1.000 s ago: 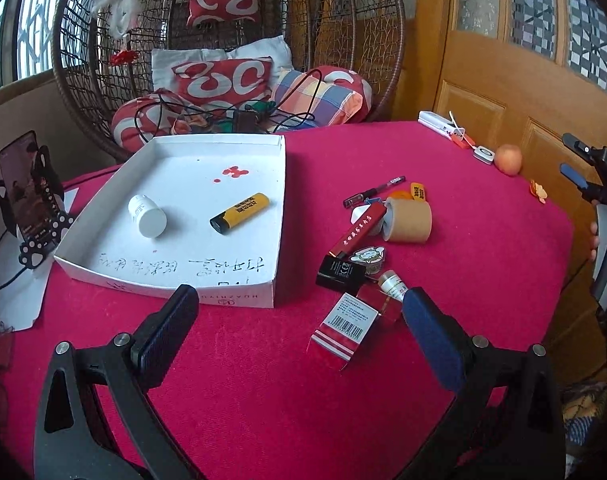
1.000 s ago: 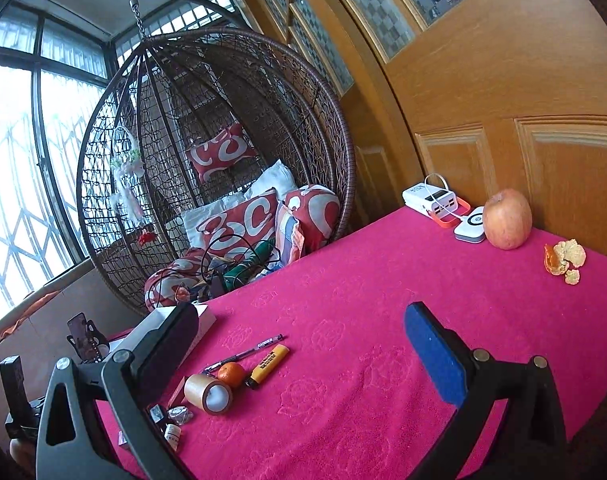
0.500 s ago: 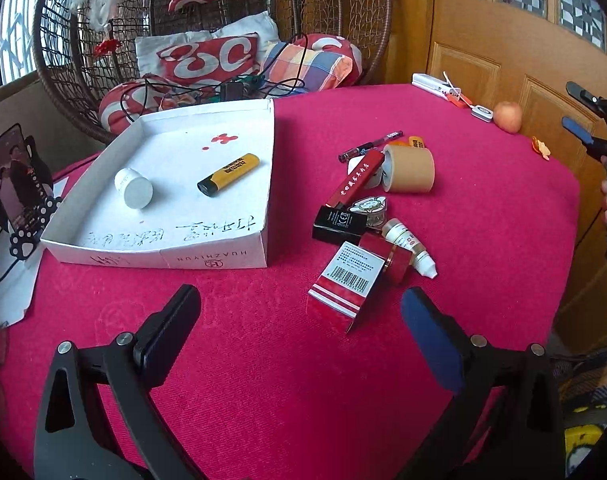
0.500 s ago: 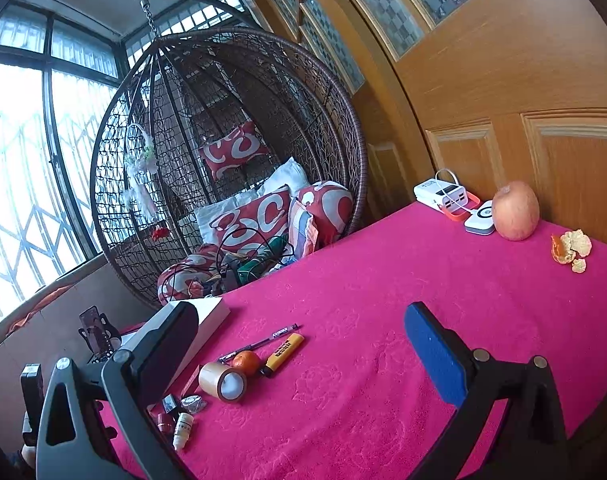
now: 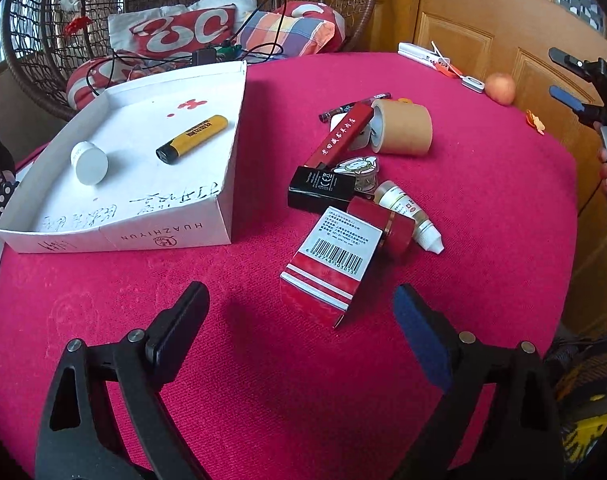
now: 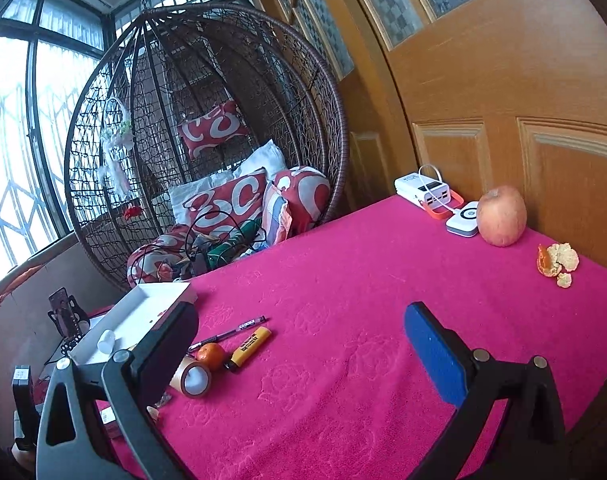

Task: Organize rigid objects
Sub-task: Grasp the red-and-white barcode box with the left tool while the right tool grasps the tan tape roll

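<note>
Left wrist: red box [image 5: 330,270] lies lengthwise, barcode up, toward released left tongs [image 5: 301,326]; right tongs [image 6: 299,340] released.

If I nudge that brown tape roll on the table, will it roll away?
Probably. The brown tape roll lies on its curved side, so a sideways push could roll it. The red cloth may slow it, and the long red box leaning against it could block one direction. It is likely light and stiff.
</note>
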`<state>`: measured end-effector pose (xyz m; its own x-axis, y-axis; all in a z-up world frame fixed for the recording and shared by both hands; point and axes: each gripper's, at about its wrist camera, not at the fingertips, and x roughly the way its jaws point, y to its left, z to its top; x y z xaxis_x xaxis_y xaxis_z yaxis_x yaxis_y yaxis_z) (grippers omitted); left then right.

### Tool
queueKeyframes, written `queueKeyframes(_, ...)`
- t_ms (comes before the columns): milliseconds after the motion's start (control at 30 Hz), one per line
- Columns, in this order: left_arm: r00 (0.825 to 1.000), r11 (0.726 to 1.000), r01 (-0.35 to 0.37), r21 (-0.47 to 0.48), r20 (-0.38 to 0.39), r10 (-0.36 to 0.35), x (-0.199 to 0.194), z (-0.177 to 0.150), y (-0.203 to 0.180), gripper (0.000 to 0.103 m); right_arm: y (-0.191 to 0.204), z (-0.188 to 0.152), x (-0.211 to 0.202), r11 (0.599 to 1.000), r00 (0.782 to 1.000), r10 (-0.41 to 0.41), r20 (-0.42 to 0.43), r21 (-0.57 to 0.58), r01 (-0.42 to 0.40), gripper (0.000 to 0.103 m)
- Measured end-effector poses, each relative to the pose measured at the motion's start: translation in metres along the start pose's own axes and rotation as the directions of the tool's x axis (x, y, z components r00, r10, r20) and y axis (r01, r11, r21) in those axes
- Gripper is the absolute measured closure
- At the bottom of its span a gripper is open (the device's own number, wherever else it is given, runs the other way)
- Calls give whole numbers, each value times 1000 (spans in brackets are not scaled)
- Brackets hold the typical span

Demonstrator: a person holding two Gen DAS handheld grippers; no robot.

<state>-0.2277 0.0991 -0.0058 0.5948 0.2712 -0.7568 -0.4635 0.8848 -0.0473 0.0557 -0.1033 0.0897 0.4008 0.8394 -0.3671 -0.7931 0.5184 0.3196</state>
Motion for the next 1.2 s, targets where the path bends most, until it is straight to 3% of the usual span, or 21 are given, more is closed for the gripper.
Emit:
queueKeyframes(167, 999, 1000, 17, 22, -33, -16, 7, 4, -5, 13, 34, -21, 32, 995, 989, 97, -112, -19, -99, 0)
queueKeyframes(233, 999, 999, 1, 52, -52, 2, 11, 5, -8, 28, 37, -25, 38, 993, 983, 117, -143, -10, -120, 0)
queueKeyframes(400, 998, 997, 0, 83, -67, 6, 17, 11, -10, 29, 22, -21, 36, 995, 984, 98, -147, 14, -97, 0)
queueKeyframes(467, 998, 995, 10, 95, -60, -4, 18, 12, -12, 40, 17, -19, 40, 995, 978, 103, -183, 29, -100, 0)
queueKeyframes(500, 998, 994, 18, 104, -56, -12, 17, 13, -13, 54, 18, -20, 45, 994, 972, 106, -211, 27, -102, 0)
queueKeyframes(600, 999, 992, 25, 121, -46, -19, 15, 14, -17, 70, 37, -30, 60, 992, 956, 87, -279, -62, -108, 0)
queueKeyframes(800, 999, 997, 34, 65, -23, -33, 9, 11, -7, 72, 90, -46, 98, 946, 911, 99, -401, -245, -210, 0)
queueKeyframes(900, 999, 999, 35, 13, -3, -35, 5, 12, 4, 72, 107, -52, 125, 940, 884, 71, -463, -266, -215, 0)
queueKeyframes(1033, 999, 999, 30, -32, 16, -30, 2, 11, 14, 72, 117, -63, 156, 955, 854, 5, -520, -251, -158, 0)
queueKeyframes(1200, 998, 999, 38, -31, 41, -37, -5, 12, 17, 72, 124, -72, 180, 967, 839, -56, -541, -237, -88, 0)
